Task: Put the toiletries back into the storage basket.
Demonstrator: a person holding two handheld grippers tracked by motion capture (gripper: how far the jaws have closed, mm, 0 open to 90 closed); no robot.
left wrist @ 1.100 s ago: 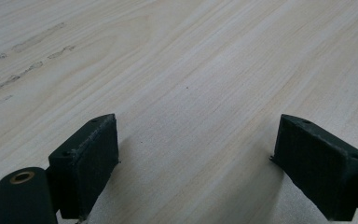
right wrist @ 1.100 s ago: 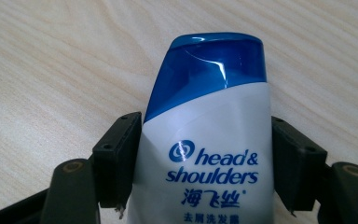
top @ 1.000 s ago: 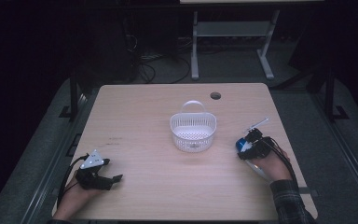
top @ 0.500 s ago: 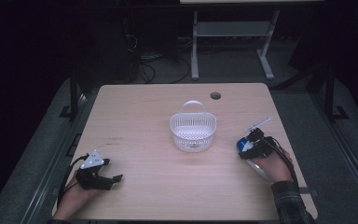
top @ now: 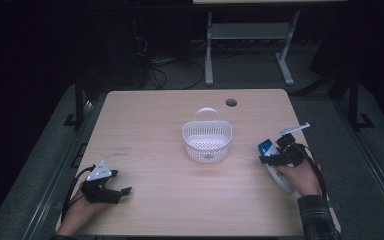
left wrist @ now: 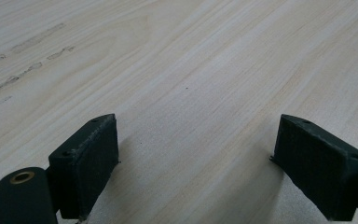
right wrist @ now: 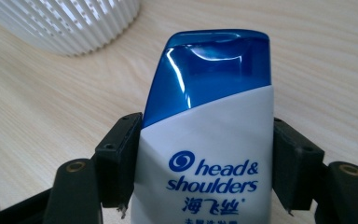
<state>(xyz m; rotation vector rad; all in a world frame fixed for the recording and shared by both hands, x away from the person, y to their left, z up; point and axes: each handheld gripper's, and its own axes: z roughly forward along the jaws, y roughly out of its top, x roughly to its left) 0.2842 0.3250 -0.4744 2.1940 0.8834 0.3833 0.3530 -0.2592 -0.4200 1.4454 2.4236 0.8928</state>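
Clearly, my right gripper point(right wrist: 205, 186) had clamped the glossy, likely slippery shampoo bottle point(right wrist: 209, 140) across its stiff flat sides below the cap, while my left gripper point(left wrist: 205, 172) gaped empty.

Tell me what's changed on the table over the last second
The right tool, shut on the shampoo bottle, has lifted the bottle's blue-capped end a little and edged it toward the white basket. The grip was already on a second ago. The left tool stayed put near the table's front left, jaws open and empty, and the basket has not moved.
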